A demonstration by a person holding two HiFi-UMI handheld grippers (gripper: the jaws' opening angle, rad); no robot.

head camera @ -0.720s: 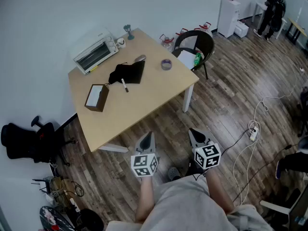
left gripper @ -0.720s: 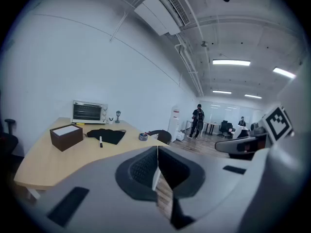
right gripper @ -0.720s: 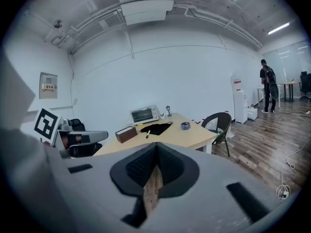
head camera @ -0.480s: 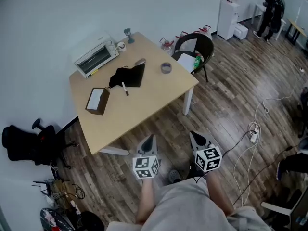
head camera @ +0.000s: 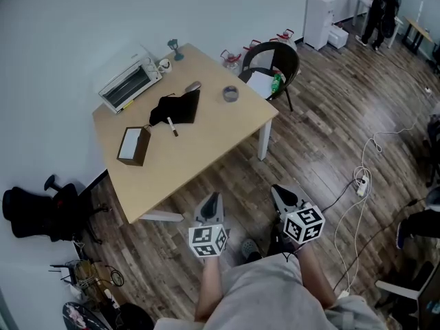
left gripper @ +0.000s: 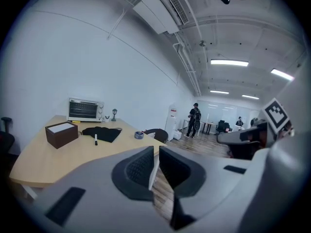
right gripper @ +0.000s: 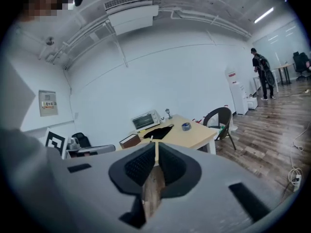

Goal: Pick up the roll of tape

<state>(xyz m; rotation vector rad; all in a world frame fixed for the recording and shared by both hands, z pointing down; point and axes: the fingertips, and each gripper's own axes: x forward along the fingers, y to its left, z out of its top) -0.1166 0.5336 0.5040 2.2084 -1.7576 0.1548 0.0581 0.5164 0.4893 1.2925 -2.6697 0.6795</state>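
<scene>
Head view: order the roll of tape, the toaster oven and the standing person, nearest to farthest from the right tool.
From the right tool:
1. Roll of tape, on the table, right side.
2. Toaster oven, at the table's far left corner.
3. Standing person, across the room, upper right.

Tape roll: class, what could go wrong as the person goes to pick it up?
1. The left gripper and right gripper are both shut; unopened, they may knock the tape away.
2. The tape lies near the table edge by the chair; a nudge might send it off.
</scene>
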